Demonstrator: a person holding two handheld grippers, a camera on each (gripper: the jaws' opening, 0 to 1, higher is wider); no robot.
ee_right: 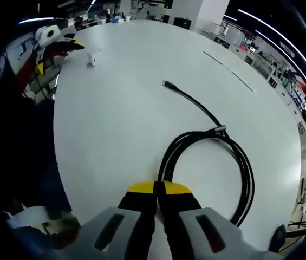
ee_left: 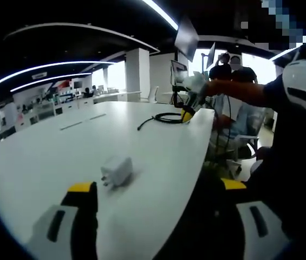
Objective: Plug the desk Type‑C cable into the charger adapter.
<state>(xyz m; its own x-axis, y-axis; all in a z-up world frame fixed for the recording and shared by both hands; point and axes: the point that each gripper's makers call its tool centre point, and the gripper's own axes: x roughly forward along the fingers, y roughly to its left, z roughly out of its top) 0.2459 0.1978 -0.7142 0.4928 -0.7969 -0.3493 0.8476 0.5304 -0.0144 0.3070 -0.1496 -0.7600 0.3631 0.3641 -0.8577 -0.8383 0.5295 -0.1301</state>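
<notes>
Table [ee_left: 44, 157], white, in open-plan office

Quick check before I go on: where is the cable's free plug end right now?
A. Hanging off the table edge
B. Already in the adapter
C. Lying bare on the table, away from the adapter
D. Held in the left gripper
C: in the right gripper view the plug lies bare on the table, with the adapter well apart from it near the left gripper.
</notes>
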